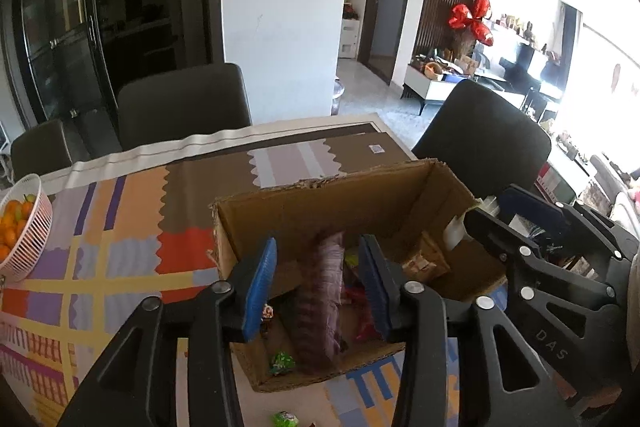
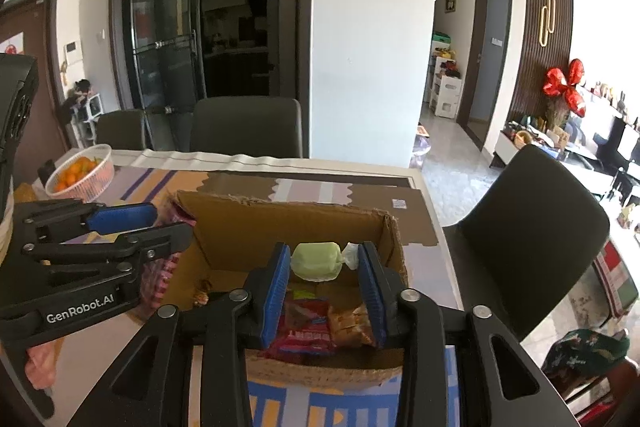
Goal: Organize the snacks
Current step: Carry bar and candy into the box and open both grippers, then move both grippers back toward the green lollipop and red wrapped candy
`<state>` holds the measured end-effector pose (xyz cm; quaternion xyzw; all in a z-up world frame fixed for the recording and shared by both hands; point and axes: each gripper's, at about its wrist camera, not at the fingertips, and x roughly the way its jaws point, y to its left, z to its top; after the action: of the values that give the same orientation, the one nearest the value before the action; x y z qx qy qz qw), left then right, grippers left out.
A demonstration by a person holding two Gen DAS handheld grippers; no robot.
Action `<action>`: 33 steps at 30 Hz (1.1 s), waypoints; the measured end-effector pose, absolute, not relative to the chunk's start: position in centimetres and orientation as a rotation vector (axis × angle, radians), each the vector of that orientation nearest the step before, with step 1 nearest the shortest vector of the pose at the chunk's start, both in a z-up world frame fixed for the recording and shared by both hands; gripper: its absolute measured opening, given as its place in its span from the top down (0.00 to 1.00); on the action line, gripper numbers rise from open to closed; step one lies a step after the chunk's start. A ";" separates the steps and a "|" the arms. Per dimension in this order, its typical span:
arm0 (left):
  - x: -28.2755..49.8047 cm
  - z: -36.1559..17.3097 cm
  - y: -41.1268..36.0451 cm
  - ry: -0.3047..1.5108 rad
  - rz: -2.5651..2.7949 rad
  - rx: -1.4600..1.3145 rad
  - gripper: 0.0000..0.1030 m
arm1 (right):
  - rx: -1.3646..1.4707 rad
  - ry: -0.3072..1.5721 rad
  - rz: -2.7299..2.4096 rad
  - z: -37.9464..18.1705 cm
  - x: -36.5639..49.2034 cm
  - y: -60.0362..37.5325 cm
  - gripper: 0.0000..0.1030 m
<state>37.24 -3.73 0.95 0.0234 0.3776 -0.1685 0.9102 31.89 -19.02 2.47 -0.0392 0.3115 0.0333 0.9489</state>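
Note:
An open cardboard box (image 1: 248,211) stands on the patterned tablecloth; it also shows in the right wrist view (image 2: 280,223). My left gripper (image 1: 318,251) is open above the box, with a purple snack packet (image 1: 320,299) falling or lying between its fingers, not pinched. My right gripper (image 2: 324,259) is open over the box's right side, with a pale green wrapped snack (image 2: 316,261) loose between the fingertips. A red packet (image 2: 306,327) and a brown packet (image 2: 348,323) lie in the box. A small green candy (image 1: 282,363) lies in the box; another green candy (image 1: 285,419) lies on the cloth in front.
A white basket of oranges (image 1: 30,227) stands at the table's left; it also shows in the right wrist view (image 2: 94,175). Dark chairs (image 1: 184,107) stand behind the table and one chair (image 2: 532,239) at its right end. The right gripper's body (image 1: 560,259) is beside the box.

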 end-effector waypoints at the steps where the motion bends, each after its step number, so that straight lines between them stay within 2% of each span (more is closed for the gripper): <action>1: 37.0 0.9 -3.5 0.777 -0.342 0.046 0.56 | -0.082 0.637 0.060 2.4 32.0 -19.0 0.55; 10: 33.2 2.1 -1.6 0.718 -0.327 0.092 0.54 | -0.083 0.610 0.087 2.8 29.3 -18.1 0.54; 14: 31.2 2.7 -0.3 0.691 -0.319 0.128 0.54 | -0.081 0.581 0.109 3.6 27.3 -17.1 0.49; 19: 28.9 2.7 1.3 0.667 -0.306 0.183 0.54 | -0.096 0.560 0.148 3.8 25.0 -15.2 0.49; 33: 23.9 -3.4 5.4 0.743 -0.308 0.248 0.55 | -0.120 0.680 0.259 -1.0 21.8 -10.5 0.48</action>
<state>23.91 5.43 -3.44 0.1204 0.3607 -0.1494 0.9127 21.76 -10.49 -0.96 -0.0587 0.3323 0.1267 0.9328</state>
